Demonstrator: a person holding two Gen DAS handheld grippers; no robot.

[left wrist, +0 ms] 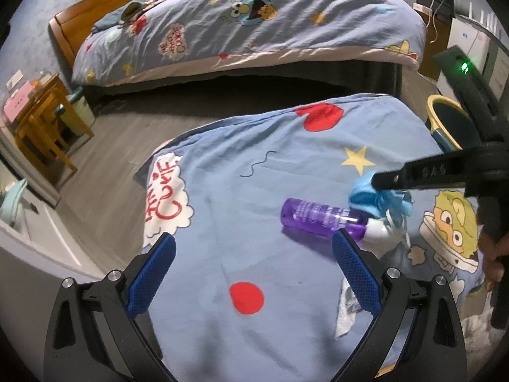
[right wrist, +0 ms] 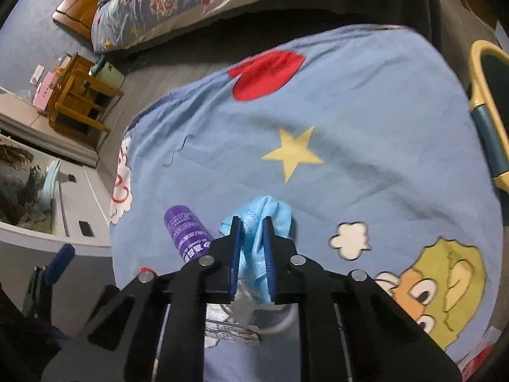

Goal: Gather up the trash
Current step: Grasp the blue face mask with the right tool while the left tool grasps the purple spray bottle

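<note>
right gripper (right wrist: pixel 251 222) has its jaws clenched on the blue face mask (right wrist: pixel 273 210), ready to lift it off the bed (right wrist: pixel 366 121); left gripper (left wrist: pixel 254 254) hangs released near the purple bottle (left wrist: pixel 318 216).

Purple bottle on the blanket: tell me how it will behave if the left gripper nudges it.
The purple bottle lies on its side, so it probably rolls across the blanket, though the soft fabric may slow it. It looks like clear, smooth plastic, so likely rigid, light and somewhat slippery.

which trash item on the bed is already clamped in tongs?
The crumpled blue mask, pinched by the right tongs. The purple bottle lies free beside it; the left tongs hold nothing.
</note>
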